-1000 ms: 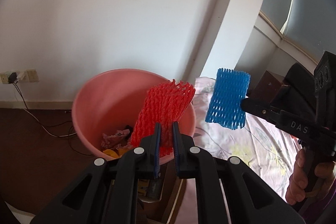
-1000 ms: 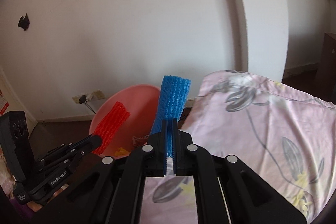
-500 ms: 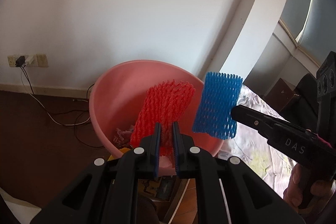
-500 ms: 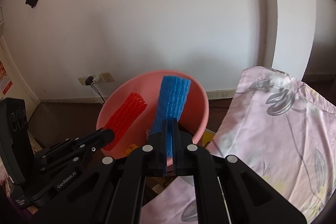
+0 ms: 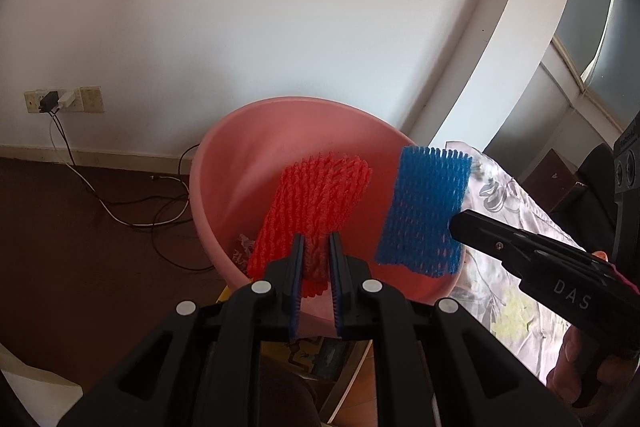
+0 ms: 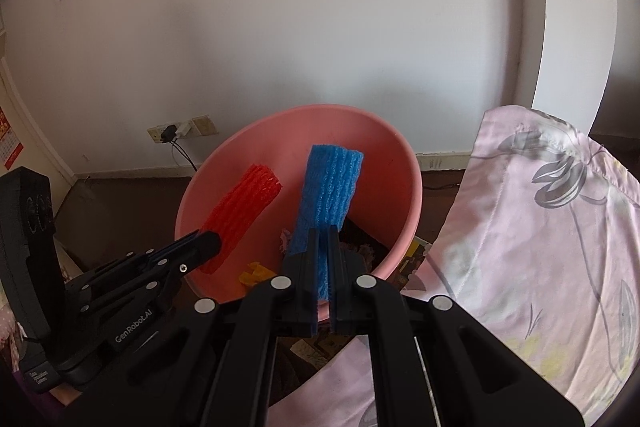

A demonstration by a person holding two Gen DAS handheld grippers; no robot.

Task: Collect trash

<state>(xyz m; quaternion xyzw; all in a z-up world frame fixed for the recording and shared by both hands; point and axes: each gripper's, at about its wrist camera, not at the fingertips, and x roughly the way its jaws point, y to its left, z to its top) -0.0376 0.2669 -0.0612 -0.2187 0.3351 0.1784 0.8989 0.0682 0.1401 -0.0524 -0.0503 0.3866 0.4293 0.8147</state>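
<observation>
A pink plastic basin (image 5: 224,155) (image 6: 404,163) stands tilted by the white wall, with scraps of trash at its bottom. My left gripper (image 5: 315,247) is shut on a red foam net sleeve (image 5: 320,199) and holds it over the basin's mouth. My right gripper (image 6: 323,239) is shut on a blue foam net sleeve (image 6: 328,187), also held above the basin. In the left wrist view the blue sleeve (image 5: 424,211) hangs at the basin's right rim from the right gripper (image 5: 458,223). The right wrist view shows the red sleeve (image 6: 240,215) in the left gripper (image 6: 210,247).
A pink flowered bedsheet (image 6: 540,247) lies to the right of the basin. A wall socket (image 5: 64,99) with plugs feeds cables (image 5: 120,211) that run across the dark floor left of the basin. A yellow wrapper (image 6: 252,273) lies inside the basin. A person's hand (image 5: 576,367) grips the right tool.
Both grippers have moved forward and down toward the basin with their sleeves. The blue sleeve, earlier over the bedsheet, now hangs over the basin beside the red one.
</observation>
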